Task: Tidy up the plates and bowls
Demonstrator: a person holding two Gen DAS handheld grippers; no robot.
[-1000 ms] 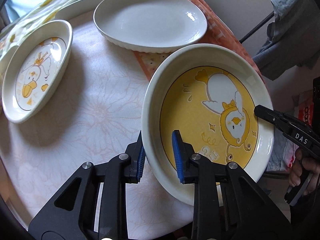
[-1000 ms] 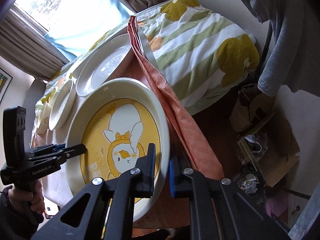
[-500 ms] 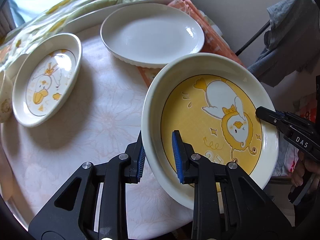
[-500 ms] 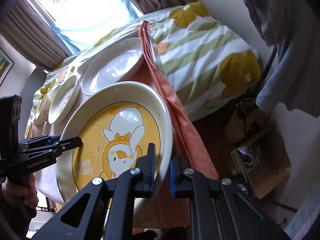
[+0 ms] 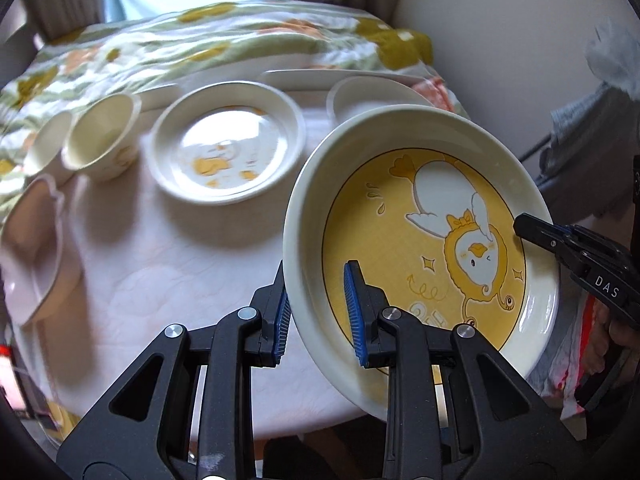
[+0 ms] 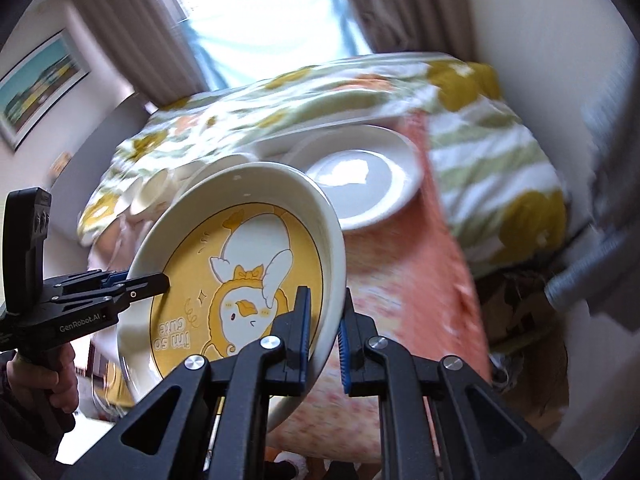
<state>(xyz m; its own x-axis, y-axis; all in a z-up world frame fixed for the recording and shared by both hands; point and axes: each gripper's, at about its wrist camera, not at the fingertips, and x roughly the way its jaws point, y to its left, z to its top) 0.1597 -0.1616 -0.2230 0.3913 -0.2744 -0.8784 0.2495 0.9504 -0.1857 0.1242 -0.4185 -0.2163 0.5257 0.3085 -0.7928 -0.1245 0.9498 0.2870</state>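
Observation:
A large white plate with a yellow duck picture (image 5: 424, 240) (image 6: 240, 280) hangs tilted above the round table. My left gripper (image 5: 316, 314) is shut on its near-left rim, blue pads on either side of the wall. On the opposite rim my right gripper (image 6: 324, 336) is shut as well; it shows as a black jaw at the right edge of the left wrist view (image 5: 536, 228). A smaller duck plate (image 5: 226, 144) sits on the table, and a plain white oval plate (image 6: 356, 176) lies on the orange cloth.
Two cream cups (image 5: 102, 136) and a pale bowl (image 5: 32, 244) stand along the table's left side. A long white platter (image 5: 320, 76) lies at the back. A striped yellow-green blanket (image 6: 492, 148) covers the bed behind. Cardboard clutter (image 6: 520, 312) lies on the floor.
Both grippers have lifted the yellow duck plate and carried it left over the table. The cups and the bowl on the left have come into view; the oval plate now sits half hidden behind it.

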